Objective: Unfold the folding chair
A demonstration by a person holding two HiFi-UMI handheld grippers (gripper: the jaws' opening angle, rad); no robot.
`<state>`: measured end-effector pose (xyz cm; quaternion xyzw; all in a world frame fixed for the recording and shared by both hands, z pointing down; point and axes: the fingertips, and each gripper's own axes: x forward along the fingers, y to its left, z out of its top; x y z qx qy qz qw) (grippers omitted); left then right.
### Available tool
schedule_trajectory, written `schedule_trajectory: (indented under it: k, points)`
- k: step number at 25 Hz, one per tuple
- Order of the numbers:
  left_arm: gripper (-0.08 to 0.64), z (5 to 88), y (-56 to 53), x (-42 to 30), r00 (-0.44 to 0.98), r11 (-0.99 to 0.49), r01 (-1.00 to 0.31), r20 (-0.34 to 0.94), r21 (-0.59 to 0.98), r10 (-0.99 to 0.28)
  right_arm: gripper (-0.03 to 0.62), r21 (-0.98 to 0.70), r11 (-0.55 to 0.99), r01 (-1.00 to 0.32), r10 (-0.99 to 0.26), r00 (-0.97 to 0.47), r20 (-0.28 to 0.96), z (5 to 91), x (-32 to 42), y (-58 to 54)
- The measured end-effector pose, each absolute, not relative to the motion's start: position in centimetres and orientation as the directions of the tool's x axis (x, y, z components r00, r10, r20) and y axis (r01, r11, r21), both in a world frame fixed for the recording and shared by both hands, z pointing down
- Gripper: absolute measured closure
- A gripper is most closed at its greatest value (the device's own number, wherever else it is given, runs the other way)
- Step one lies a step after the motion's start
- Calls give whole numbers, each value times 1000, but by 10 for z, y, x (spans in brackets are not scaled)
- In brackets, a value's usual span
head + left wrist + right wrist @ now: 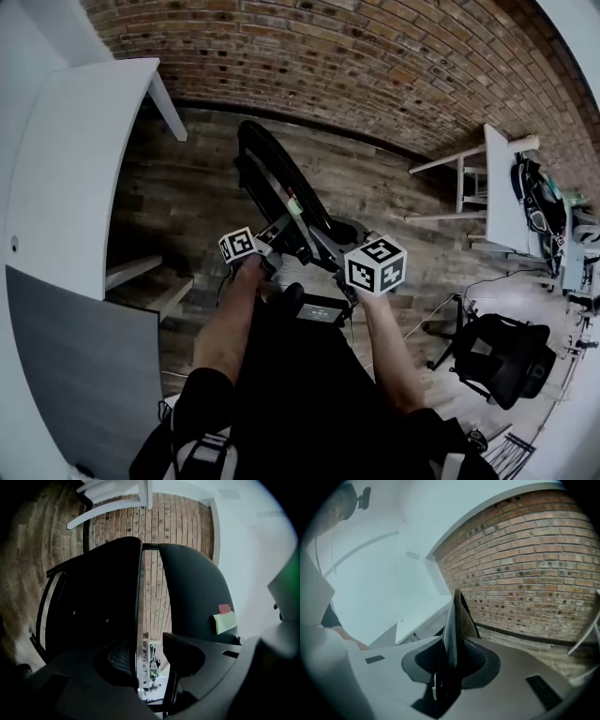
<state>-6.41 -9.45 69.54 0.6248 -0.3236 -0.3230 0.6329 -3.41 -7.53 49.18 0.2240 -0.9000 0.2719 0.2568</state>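
My left tool [150,652] stands open. Its two pads are apart and brick wall shows through the gap. A thin edge of the folding chair [277,187] runs down through that gap, close against the pad toward the left of the frame and clear of the other pad, so nothing is clamped there. In the left gripper view one dark panel of the chair fills the left of the frame and a second, rounded panel fills the right. A green note [224,622] is stuck to the rounded panel at the right middle, with a red note [224,608] just above it.

My right tool [450,660] is closed on the chair. Both pads press on a thin dark edge of it, which rises upright from between them through the centre of the frame. The brick wall [525,559] lies behind at the upper right.

In the head view the chair sits at the centre of the frame with the wooden floor [187,197] around it. Its panels are close together and run away from my hands toward the upper left. Both tools meet it at its near end: the left tool's marker cube [237,246] is left of centre, the right tool's [375,264] just right of centre. My left forearm [230,323] and right forearm [389,347] come up from the bottom of the frame. A white desk [84,159] fills the upper left. A black office chair [502,354] stands at the lower right, well apart from the folding chair.
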Motion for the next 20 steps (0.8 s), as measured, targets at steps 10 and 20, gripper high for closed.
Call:
schedule_trajectory:
  k: [10,20]
  points:
    - [360,689,-99,5,650,-8,-11,1,1000,-760,489,-465,484,-741,-519,-671,529,490,41,-70]
    - [354,689,-105,24,691,0,84,-58,996,-721,485,-476,375,-795,-599,-600,530,493,63,-82]
